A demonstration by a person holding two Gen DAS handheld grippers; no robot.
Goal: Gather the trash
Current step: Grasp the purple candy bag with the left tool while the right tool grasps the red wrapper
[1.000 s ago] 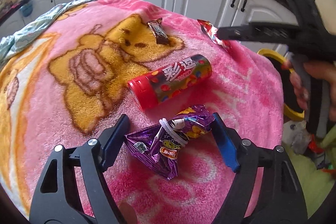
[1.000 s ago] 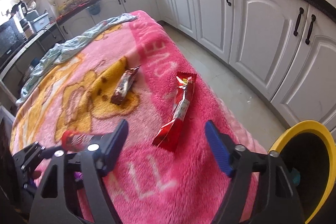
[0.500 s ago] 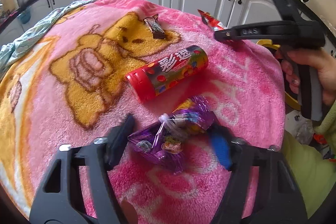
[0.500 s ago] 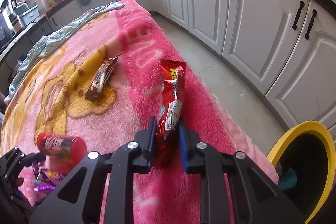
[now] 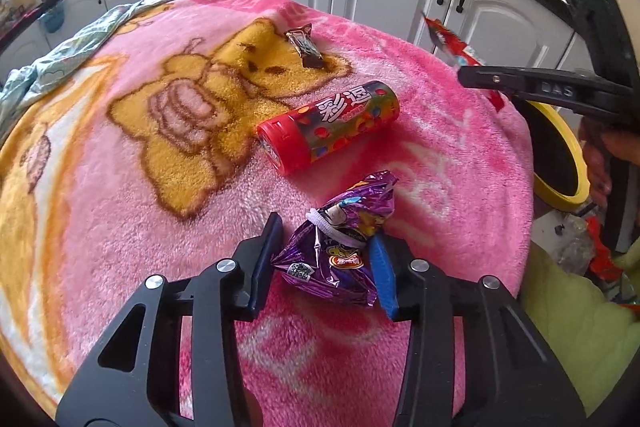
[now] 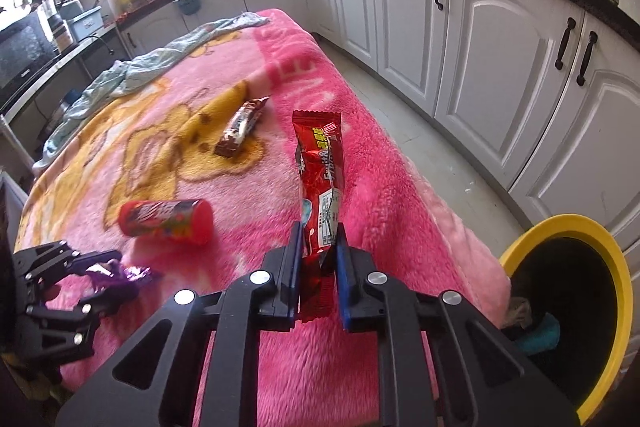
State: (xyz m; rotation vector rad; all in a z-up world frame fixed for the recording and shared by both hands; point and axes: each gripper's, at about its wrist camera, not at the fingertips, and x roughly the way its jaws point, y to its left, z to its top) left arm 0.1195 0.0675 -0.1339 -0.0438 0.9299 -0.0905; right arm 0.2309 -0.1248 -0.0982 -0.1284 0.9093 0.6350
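Note:
My left gripper (image 5: 324,259) is shut on a crumpled purple snack bag (image 5: 340,247) that lies on the pink blanket (image 5: 120,227). My right gripper (image 6: 318,267) is shut on a long red wrapper (image 6: 320,171) and holds it lifted above the blanket; it also shows in the left wrist view (image 5: 452,43). A red candy tube (image 5: 328,127) lies on its side mid-blanket. A brown chocolate bar wrapper (image 5: 304,45) lies farther back. A yellow-rimmed black bin (image 6: 576,307) stands on the floor past the blanket's right edge.
A pale green cloth (image 5: 72,47) lies at the blanket's far left edge. White kitchen cabinets (image 6: 480,39) line the back and right. Loose rubbish lies on the floor (image 5: 580,247) by the bin.
My left gripper's jaws have closed onto the purple bag. My right gripper has closed on the red wrapper and lifted it off the blanket.

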